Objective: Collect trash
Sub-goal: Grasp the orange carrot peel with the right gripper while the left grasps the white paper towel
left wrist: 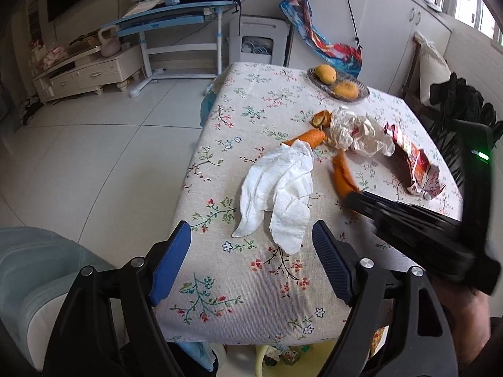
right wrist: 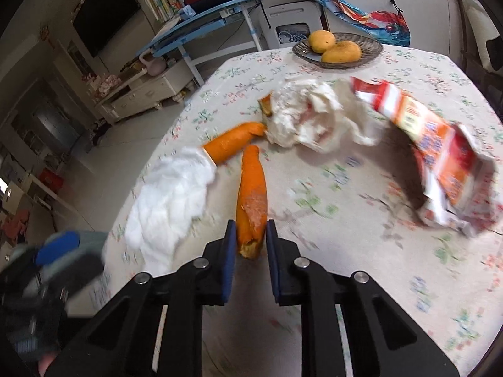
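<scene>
Trash lies on the floral-cloth table (left wrist: 251, 298). There is a white tissue (left wrist: 279, 188) (right wrist: 169, 201), a long orange peel strip (left wrist: 341, 172) (right wrist: 251, 185), a second peel (left wrist: 306, 138) (right wrist: 232, 144), crumpled white wrapping (left wrist: 355, 132) (right wrist: 311, 119) and a torn red snack wrapper (left wrist: 411, 160) (right wrist: 440, 147). My right gripper (right wrist: 251, 231) (left wrist: 350, 199) is shut on the near end of the long peel strip, a pad on each side. My left gripper (left wrist: 250, 226) stands open over the tissue's near end, holding nothing. In the right wrist view it is a blur at lower left.
A glass plate (left wrist: 361, 94) (right wrist: 371, 50) with two yellow mangoes sits at the table's far edge. A small peel scrap (left wrist: 320, 118) lies by the wrapping. The table's left edge drops to a tiled floor (left wrist: 94, 157). A blue desk (left wrist: 176, 15) stands beyond.
</scene>
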Tool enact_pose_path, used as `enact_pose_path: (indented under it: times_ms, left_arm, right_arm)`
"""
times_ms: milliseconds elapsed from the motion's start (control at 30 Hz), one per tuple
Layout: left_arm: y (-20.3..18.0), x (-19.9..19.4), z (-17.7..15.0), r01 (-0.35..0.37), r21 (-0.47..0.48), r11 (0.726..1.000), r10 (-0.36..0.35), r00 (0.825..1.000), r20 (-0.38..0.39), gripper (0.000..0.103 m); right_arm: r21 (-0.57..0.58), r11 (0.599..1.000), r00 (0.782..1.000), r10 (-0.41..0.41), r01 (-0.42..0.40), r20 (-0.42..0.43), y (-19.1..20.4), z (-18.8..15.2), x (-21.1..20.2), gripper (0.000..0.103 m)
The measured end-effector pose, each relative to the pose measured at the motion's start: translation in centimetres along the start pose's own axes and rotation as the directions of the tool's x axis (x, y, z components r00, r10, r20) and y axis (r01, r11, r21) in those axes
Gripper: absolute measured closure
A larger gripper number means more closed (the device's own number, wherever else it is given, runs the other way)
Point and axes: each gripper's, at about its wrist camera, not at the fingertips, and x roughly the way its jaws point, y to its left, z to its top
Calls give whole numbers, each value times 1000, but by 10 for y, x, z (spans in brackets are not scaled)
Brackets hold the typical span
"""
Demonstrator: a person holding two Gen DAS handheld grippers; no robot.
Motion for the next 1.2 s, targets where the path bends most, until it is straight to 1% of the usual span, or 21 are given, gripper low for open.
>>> enact_pose_path:
  times_ms: [200, 267, 367, 400, 500, 733, 1033, 1133, 1200]
  left_arm:
    - [-12, 20, 11, -24, 48, 999, 26, 999, -22, 26]
    - [-16, 24, 15, -27, 64, 998, 28, 999, -23, 26]
    - [-22, 30, 19, -25, 90, 996, 27, 999, -21, 26]
    - [-25, 33, 20, -23, 101, 995, 26, 999, -23, 26]
    - [-29, 39, 21, -19, 121, 992, 24, 999, -34, 24]
    - [-37, 52, 24, -24, 157, 987, 32, 998, -49, 23]
    - [-37, 65, 28, -42, 150, 988, 53, 996, -71, 23]
    - [-38, 69, 27, -33, 159, 987, 47, 995, -84, 23]
    - [-40, 71, 26, -19, 167, 986, 35, 995, -93, 24]
  right_arm:
    - [-17, 1000, 998, -15, 14, -65, -16, -19, -29, 83]
    - [-23, 1000, 998, -19, 18, -66, -16, -26, -34, 82]
    - [-38, 999, 999, -17, 15, -39, -14, -29, -38, 64]
    - [-48, 999, 999, -15, 14, -29, -12, -28, -38, 61]
    - [-77, 997, 1000, -27, 25, -16, -4, -28, -33, 59]
    - [-91, 994, 998, -62, 61, -4, -4, -27, -24, 58]
    - [-84, 993, 996, -86, 87, 6, -9, -26, -22, 58]
    - [-92, 991, 996, -92, 92, 5, -9, -26, -21, 61]
    - [-100, 991, 996, -94, 94, 5, -8, -27, -20, 63]
